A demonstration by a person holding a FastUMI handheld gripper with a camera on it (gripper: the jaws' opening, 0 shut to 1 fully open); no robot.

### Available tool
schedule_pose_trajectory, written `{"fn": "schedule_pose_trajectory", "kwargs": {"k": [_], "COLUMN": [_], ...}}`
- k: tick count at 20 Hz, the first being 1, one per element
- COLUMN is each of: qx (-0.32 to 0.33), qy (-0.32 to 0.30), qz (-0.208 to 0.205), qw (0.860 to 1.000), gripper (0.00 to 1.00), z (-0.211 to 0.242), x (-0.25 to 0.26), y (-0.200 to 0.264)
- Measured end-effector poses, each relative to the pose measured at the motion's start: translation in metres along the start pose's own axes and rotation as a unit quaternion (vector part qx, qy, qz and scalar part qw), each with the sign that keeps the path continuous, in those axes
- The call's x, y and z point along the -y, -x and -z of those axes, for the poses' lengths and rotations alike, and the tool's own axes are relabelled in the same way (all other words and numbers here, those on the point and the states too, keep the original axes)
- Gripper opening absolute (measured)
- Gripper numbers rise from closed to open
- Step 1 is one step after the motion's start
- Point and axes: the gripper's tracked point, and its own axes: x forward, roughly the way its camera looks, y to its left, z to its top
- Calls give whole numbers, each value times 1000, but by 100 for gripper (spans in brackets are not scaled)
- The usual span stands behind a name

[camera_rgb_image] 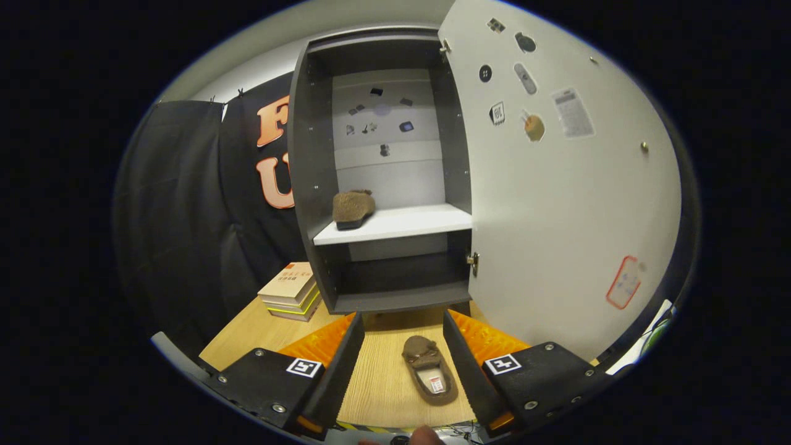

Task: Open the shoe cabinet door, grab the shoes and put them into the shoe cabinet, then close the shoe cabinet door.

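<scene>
Brown and fuzzy, one shoe (pixel 429 369) lies flat on the wooden surface (pixel 377 383), toe pointing far toward the cabinet, its opening and a small label inside facing up. It sits between the two fingers of the claw (pixel 401 364), closer to the right finger but touching neither. The claw is released, its dark fingers spread wide with nothing gripped. Beyond the fingers stands the shoe cabinet (pixel 383 179), dark grey on its frame, with its white door (pixel 556 185) swung open to the right; small stickers dot the door's inner face. A second brown shoe (pixel 353 209) rests on the left part of the white shelf (pixel 401 224) inside the cabinet, toe toward the left. The compartment under the shelf is dark and I cannot tell what it holds. To the left of the cabinet, a short stack of books (pixel 290 292) sits on the surface, near the cabinet's lower corner.
</scene>
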Motion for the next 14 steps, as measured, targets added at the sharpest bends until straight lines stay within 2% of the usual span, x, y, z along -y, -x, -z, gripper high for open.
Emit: {"fn": "schedule_pose_trajectory", "kwargs": {"k": [5,10,14], "qx": [-44,-118,-155], "qy": [-31,-3,25], "qz": [-5,-22,-12], "qw": [999,993,988], "gripper": [80,79,78], "z": [61,145,190], "x": [6,7,18], "y": [-52,-94,-123]}}
